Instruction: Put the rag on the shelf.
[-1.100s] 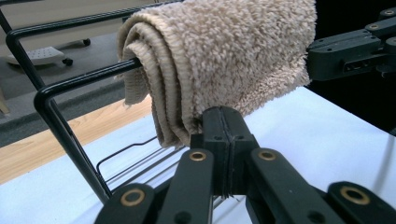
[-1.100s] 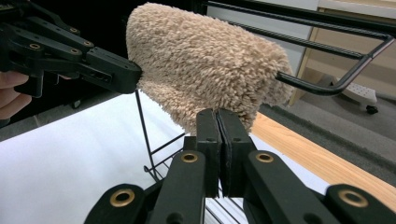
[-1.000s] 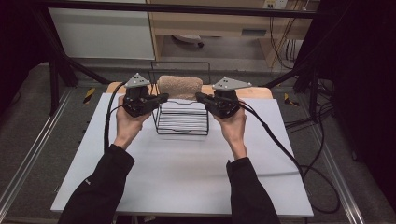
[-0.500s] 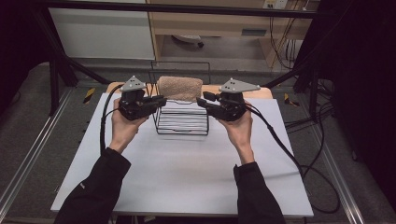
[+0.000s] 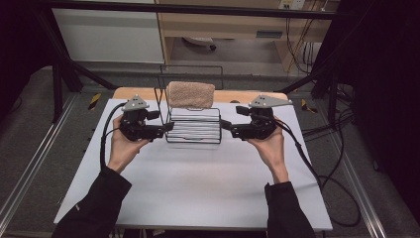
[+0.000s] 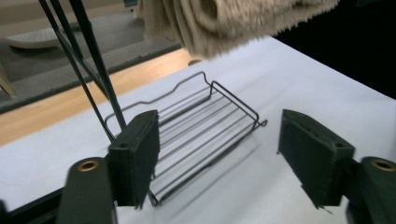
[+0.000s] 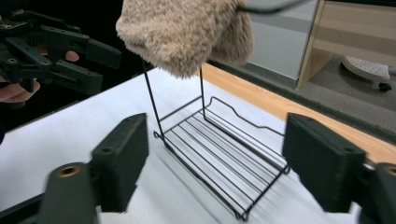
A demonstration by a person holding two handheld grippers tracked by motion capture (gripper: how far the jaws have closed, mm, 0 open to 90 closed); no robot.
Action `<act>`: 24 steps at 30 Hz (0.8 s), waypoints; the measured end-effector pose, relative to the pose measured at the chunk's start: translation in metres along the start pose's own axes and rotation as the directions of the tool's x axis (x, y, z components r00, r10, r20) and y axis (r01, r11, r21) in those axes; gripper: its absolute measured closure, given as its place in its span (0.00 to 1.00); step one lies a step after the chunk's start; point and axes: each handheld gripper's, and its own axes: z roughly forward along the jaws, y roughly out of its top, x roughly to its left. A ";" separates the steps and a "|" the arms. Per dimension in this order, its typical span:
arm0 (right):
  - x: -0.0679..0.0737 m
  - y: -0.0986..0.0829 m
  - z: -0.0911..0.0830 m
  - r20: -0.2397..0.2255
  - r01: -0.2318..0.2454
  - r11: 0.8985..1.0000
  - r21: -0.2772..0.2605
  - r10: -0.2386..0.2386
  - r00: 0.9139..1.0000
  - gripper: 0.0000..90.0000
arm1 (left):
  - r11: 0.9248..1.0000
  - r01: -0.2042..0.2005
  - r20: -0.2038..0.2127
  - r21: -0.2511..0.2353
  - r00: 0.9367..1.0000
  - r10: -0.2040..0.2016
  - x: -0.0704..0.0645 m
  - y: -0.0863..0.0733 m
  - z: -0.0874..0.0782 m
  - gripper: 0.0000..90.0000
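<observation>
Rack [image 5: 194,130]: black wire, flat slatted base with low raised rim, tall upright frame rising at far side. Stands upright on white tabletop, centre of high view, slightly above middle. In left gripper view, base runs from lower centre toward upper middle [image 6: 205,121]; in right gripper view, base fills centre and lower middle [image 7: 224,154].

Towel [image 5: 190,94]: beige, fluffy, folded, draped over top bar of rack, hanging above base, not touching it. Top of frame in both gripper views [image 6: 233,18] [image 7: 187,32].
</observation>
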 end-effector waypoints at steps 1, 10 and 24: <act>-0.001 -0.003 -0.002 0.001 0.001 1.000 0.003 -0.001 1.000 0.18 | 1.000 -0.001 0.001 0.006 1.000 0.001 0.000 -0.004 0.000 0.28; -0.015 -0.031 -0.013 0.017 -0.050 0.999 0.014 0.049 0.999 0.05 | 0.999 -0.010 0.014 0.042 1.000 0.009 0.002 -0.035 0.001 0.20; -0.026 -0.086 -0.022 0.040 -0.085 0.993 0.087 0.081 0.996 0.01 | 0.996 0.004 -0.006 0.086 1.000 -0.004 0.006 -0.090 -0.003 0.12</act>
